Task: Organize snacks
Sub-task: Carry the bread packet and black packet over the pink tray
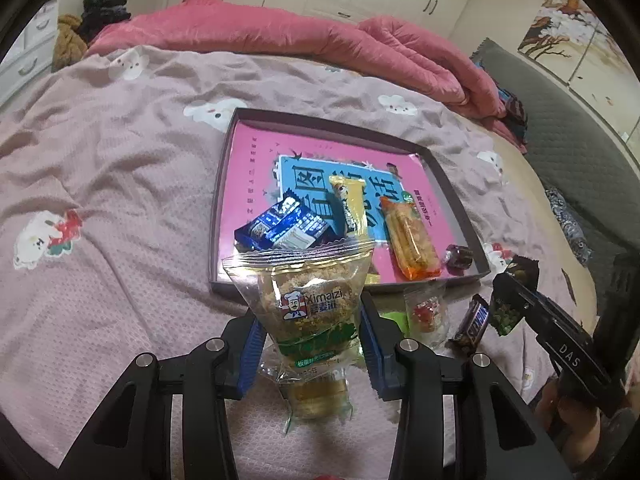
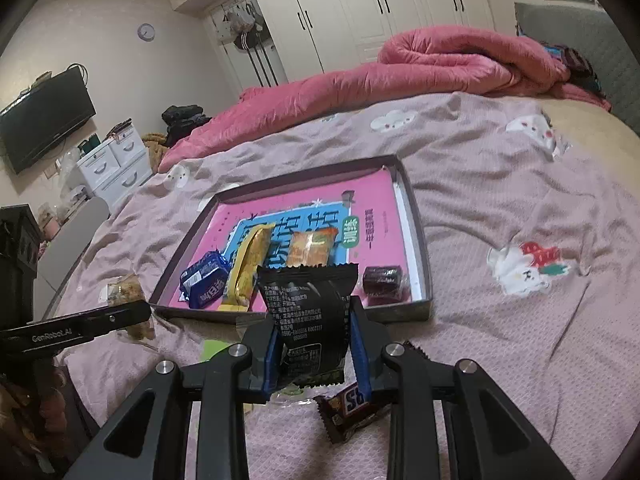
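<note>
Left wrist: gripper (image 1: 310,344) clamping clear snack bag (image 1: 308,296).

The bedsheet (image 1: 120,184) is dusty mauve with white cartoon animals, and a plain pink quilt (image 1: 280,28) lies bunched behind it. The tray (image 1: 444,184) has a dark rim and a bright pink floor with a blue printed panel, holding a navy-and-white packet (image 1: 284,226), a yellow bar (image 1: 350,208) and an orange wrapper (image 1: 408,240). One clear packet (image 1: 308,300) has a green band, another packet (image 2: 312,316) is black with white print, and the Snickers bar (image 2: 352,408) is brown.
</note>
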Available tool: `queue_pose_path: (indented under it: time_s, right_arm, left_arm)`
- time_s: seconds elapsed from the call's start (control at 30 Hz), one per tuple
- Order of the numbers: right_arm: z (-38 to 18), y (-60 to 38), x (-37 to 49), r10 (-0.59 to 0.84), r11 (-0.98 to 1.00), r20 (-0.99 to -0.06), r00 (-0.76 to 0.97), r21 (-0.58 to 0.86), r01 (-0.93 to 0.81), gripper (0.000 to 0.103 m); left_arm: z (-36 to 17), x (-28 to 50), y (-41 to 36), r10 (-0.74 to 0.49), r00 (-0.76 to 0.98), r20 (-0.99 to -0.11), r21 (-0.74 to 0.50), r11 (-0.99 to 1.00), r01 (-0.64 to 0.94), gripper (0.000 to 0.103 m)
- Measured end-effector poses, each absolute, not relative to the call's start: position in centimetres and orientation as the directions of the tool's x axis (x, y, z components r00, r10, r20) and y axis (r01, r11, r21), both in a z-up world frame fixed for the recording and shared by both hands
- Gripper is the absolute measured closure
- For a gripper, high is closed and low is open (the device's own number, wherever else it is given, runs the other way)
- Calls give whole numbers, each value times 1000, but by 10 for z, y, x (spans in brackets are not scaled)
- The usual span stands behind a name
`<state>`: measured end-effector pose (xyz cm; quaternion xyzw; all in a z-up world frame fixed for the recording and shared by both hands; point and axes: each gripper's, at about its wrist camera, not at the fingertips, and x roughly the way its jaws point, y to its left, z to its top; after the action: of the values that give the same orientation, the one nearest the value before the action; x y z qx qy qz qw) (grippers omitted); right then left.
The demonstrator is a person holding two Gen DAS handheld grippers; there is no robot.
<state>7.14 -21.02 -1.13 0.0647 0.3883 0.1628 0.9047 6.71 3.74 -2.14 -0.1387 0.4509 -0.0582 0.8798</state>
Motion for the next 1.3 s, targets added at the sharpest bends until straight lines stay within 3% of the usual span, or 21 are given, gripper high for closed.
queue_pose_path:
  time_s: [1.3]
  right_arm:
    - [22, -206, 102, 329, 944, -605, 725, 227, -238, 73]
  left_arm:
    - [-3, 111, 42, -230, 653, -721, -331, 943, -34, 58]
